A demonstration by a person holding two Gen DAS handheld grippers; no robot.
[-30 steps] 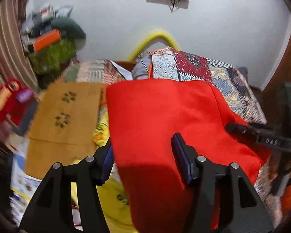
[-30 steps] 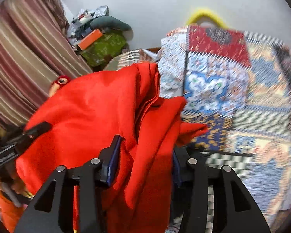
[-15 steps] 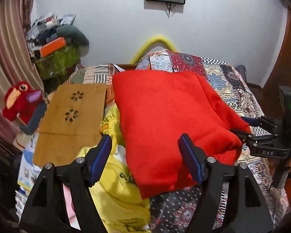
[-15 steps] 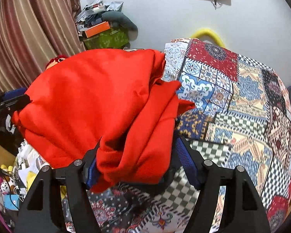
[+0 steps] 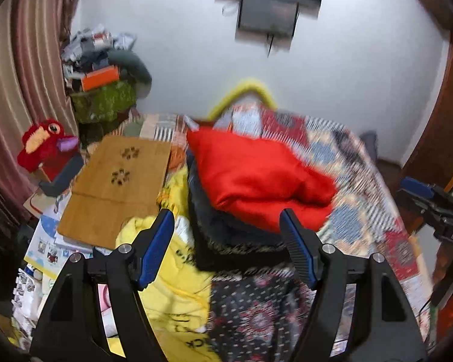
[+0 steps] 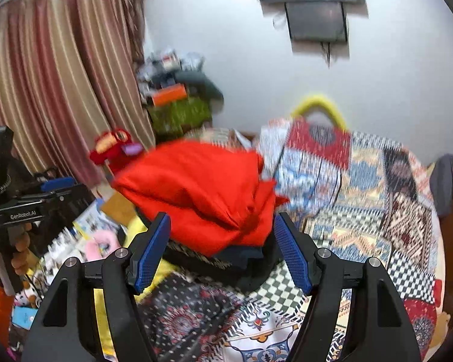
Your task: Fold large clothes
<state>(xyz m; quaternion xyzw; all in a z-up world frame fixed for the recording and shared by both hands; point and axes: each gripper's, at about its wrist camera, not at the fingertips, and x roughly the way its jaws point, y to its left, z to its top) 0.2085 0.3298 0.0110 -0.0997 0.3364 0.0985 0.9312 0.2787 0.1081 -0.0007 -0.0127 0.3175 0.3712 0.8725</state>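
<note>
We're in a bedroom: white wall (image 5: 181,45) with a dark screen (image 5: 268,12) mounted high, a striped curtain (image 6: 60,90) at the left, and a bed under a patchwork quilt (image 6: 362,187) filling the frame. A wooden board (image 5: 114,187) lies at the bed's left side, a red plush bird (image 5: 42,144) beside it, a cluttered pile (image 5: 102,81) in the corner, and a yellow garment (image 5: 172,295) in the near foreground. The red garment (image 5: 256,175) sits folded on a stack of dark clothes (image 5: 226,235) on the bed.

Now the change: a second ago both grippers had that red cloth between their jaws and lifted; now it's down on the stack and free. The left hand-held gripper (image 5: 226,247) stands with jaws apart and nothing between them, and the right hand-held gripper (image 6: 222,253) likewise, jaws spread and clear of the cloth – both have just been opening, and both now view the bed from further back.

Everything is smeared by motion blur, so the quilt's pattern and the pile's contents are hard to read. The screen is cut off at the top edge, and the dark stack's pieces can't be told apart
</note>
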